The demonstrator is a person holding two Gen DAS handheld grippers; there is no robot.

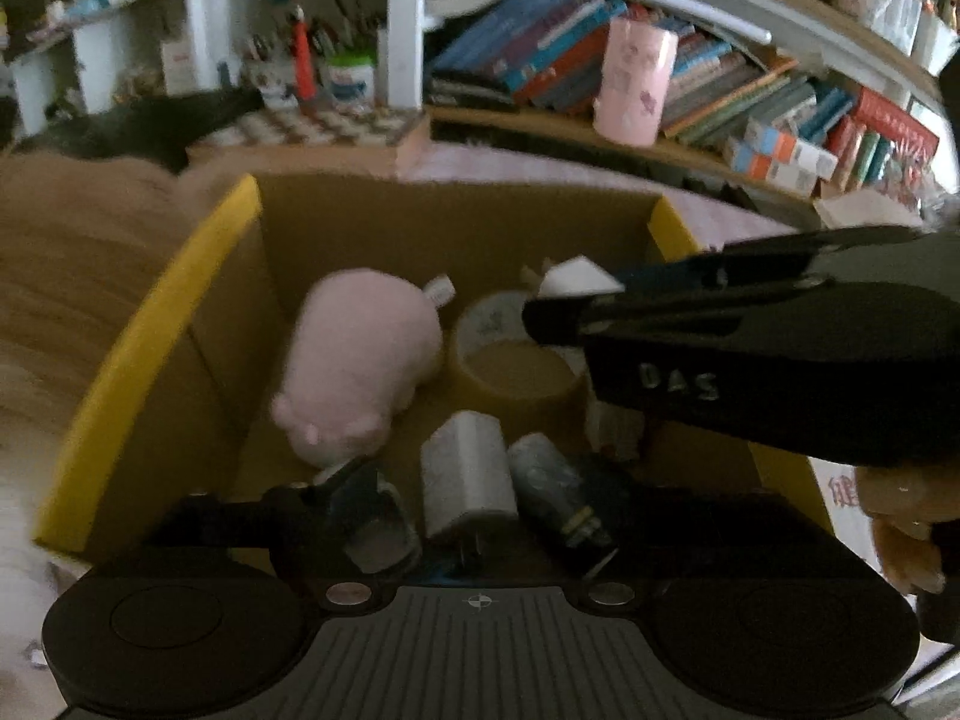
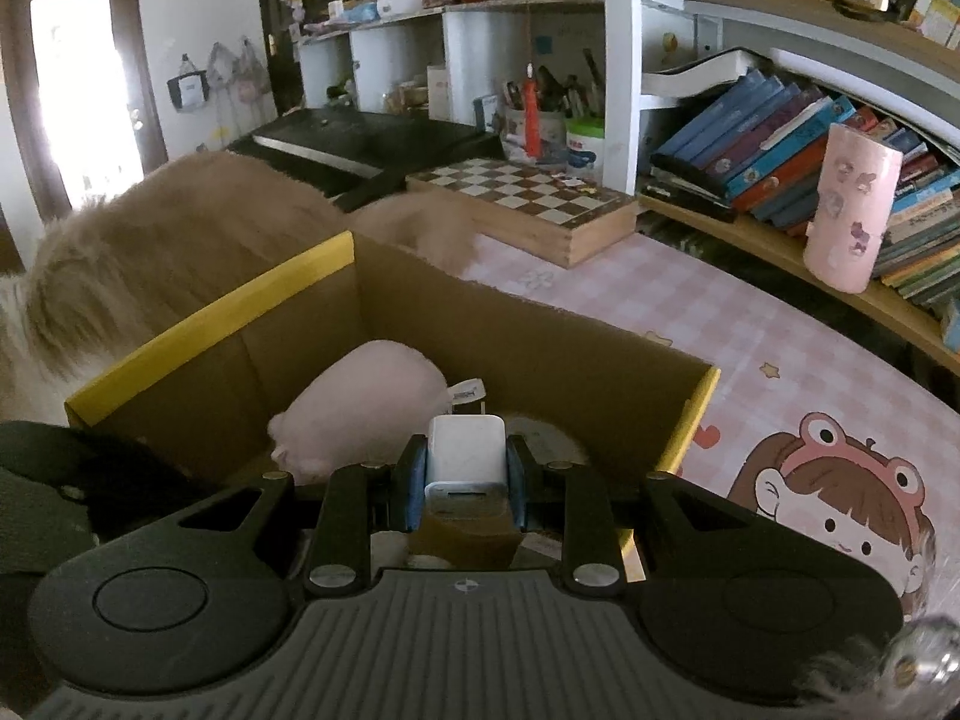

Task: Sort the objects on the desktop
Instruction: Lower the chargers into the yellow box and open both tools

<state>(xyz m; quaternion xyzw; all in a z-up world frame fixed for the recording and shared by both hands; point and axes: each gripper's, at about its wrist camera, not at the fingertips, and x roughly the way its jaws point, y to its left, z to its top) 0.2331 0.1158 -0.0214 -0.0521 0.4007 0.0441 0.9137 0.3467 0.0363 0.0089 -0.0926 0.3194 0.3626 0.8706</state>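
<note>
**Caller:** Two grippers over one cardboard box (image 2: 528,348) on the table (image 2: 690,312). What's the right one doing?

**Me:** My right gripper (image 2: 467,468) has its jaws clamped tight on the white charger (image 2: 465,450), one blue pad on each flat side. The charger sits upright between them, prongs pointing away from me. It hangs over the inside of the box, above the brown tape roll (image 1: 510,360) that lies on the box floor.

**Caller:** And the left?

**Me:** My left gripper (image 1: 486,498) is down at the near end of the box, jaws spread wide and gripping nothing. A white block (image 1: 468,474) and a small dark bottle-like thing (image 1: 558,492) lie side by side on the box floor in the gap. The pads don't press on either one. That view is blurred, so I can't say just what those two are.

**Caller:** Anything else in the box?

**Me:** The pink plush (image 2: 366,402) lies along the box's left side, just beside the tape roll, with its white tag toward the far wall.
</note>
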